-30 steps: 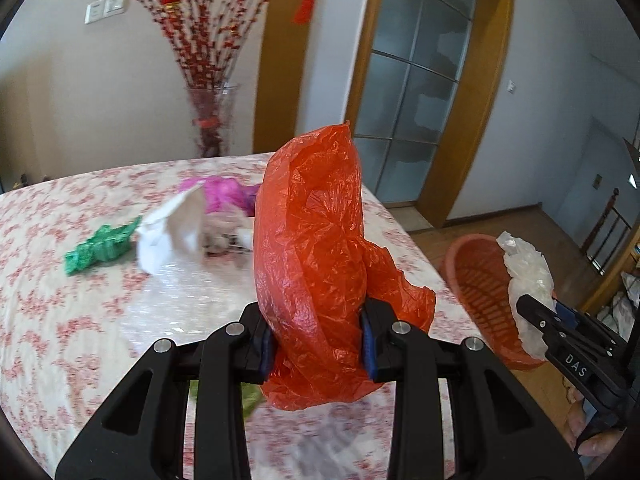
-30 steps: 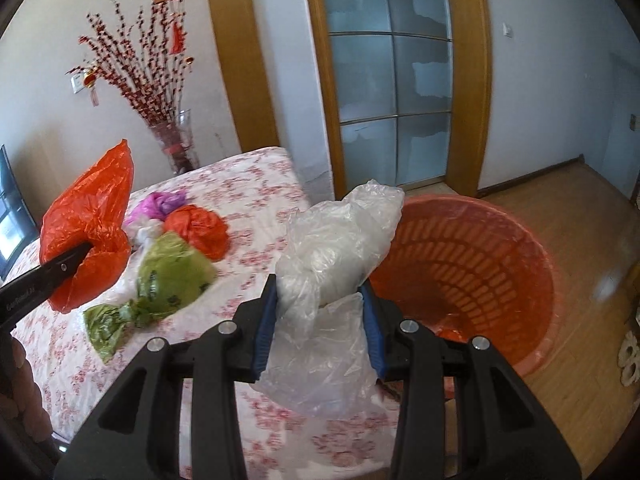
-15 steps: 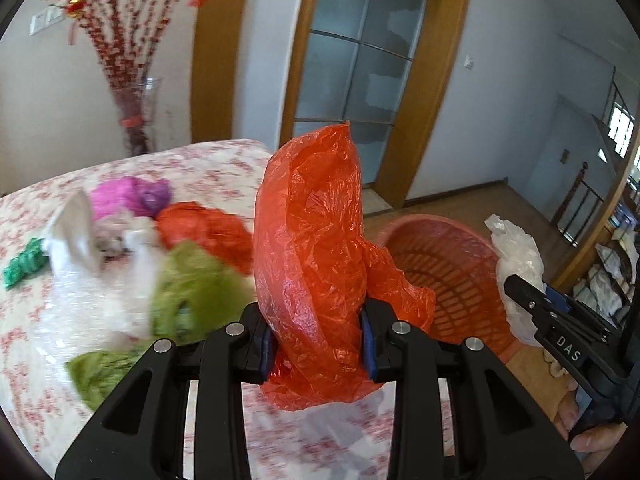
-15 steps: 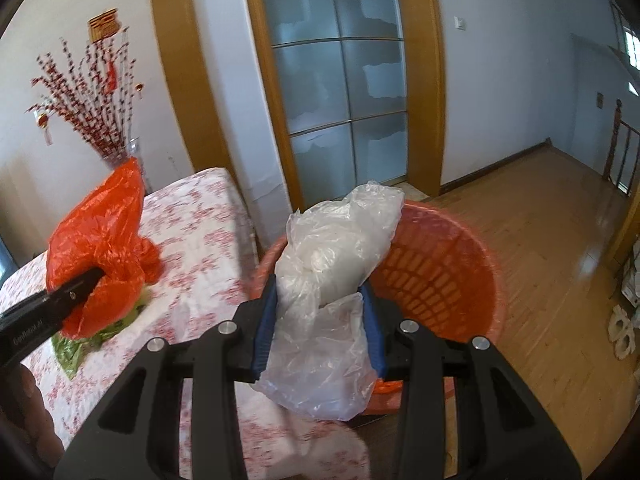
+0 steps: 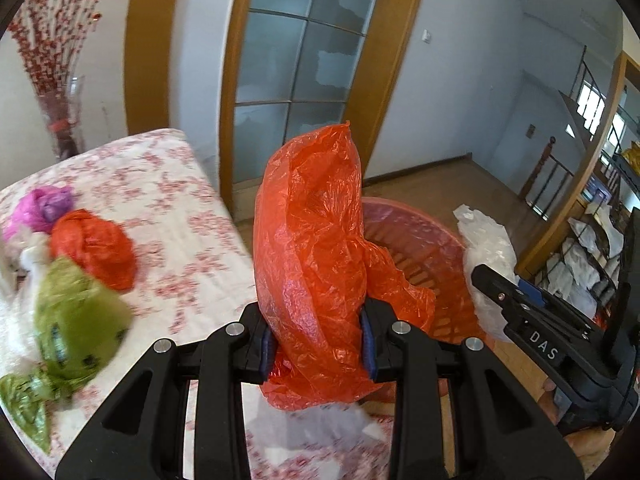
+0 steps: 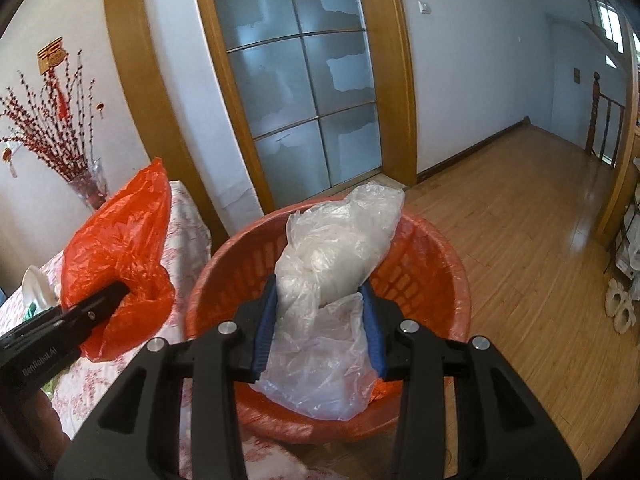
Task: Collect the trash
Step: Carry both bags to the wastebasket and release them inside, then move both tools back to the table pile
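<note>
My left hand-held gripper (image 5: 316,348) is pinching a crumpled red plastic bag (image 5: 316,240), its blue pads pressed into the film, above the tabletop's (image 5: 176,208) edge beside the orange basket (image 6: 432,264). My right hand-held gripper (image 6: 318,328) clamps a clear plastic bag (image 6: 332,264) over the basket's open mouth. On the tabletop I see green (image 5: 72,316), red (image 5: 94,248) and purple (image 5: 40,208) bags lying bunched together.

The matte black plastic left gripper (image 5: 317,340) has triangular cut-outs, silver round screws and blue ribbed finger pads (image 5: 265,344). The matching black right gripper (image 6: 319,330) carries white "DAS" lettering; bare skin, probably a finger, shows beneath it.
</note>
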`<state>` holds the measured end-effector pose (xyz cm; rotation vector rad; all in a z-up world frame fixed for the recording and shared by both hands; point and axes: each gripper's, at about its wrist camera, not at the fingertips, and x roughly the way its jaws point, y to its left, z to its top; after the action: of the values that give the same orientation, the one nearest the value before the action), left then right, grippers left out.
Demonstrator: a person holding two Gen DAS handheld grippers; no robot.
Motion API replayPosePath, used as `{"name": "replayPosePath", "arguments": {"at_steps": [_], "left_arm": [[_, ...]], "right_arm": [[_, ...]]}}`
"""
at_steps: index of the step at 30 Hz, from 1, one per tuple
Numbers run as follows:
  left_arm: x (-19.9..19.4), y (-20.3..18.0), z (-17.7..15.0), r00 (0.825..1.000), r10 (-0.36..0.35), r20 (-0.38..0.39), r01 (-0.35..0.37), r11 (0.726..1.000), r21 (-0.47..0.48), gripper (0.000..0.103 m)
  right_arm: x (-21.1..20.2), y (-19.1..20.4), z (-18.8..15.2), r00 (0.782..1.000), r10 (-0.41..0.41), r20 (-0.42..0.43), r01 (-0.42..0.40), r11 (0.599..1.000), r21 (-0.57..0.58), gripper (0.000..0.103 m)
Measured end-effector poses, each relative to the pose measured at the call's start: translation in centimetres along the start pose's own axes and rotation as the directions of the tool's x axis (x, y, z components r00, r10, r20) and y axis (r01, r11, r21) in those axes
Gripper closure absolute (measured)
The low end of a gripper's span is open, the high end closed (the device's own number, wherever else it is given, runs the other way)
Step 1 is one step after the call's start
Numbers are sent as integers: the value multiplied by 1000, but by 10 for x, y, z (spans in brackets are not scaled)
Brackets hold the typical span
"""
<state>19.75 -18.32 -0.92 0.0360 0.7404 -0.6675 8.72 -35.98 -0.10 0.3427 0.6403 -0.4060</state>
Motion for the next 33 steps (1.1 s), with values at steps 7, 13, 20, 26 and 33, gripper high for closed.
{"name": "replayPosePath", "arguments": {"at_steps": [7,13,20,26,33], "left_arm": [[24,-17,2,999,-32,-31,33,999,18,70],[37,-21,0,998,-34,-55,35,999,13,59],[43,-13,-6,997,-6,-82,6,1000,1,47],[38,0,-9,995,32,-93,-34,999,-17,46],[18,24,-17,991,108,-83,-110,994,-20,45]], "right_arm": [[17,-14,8,1000,-4,1,4,1000,19,64],[26,-18,13,1000,15,11,-16,999,37,53],[28,-20,10,1000,8,15,-9,999,44,40],[26,-19,8,1000,-11,18,11,999,44,34],[20,-13,4,1000,-11,18,10,1000,29,32]]}}
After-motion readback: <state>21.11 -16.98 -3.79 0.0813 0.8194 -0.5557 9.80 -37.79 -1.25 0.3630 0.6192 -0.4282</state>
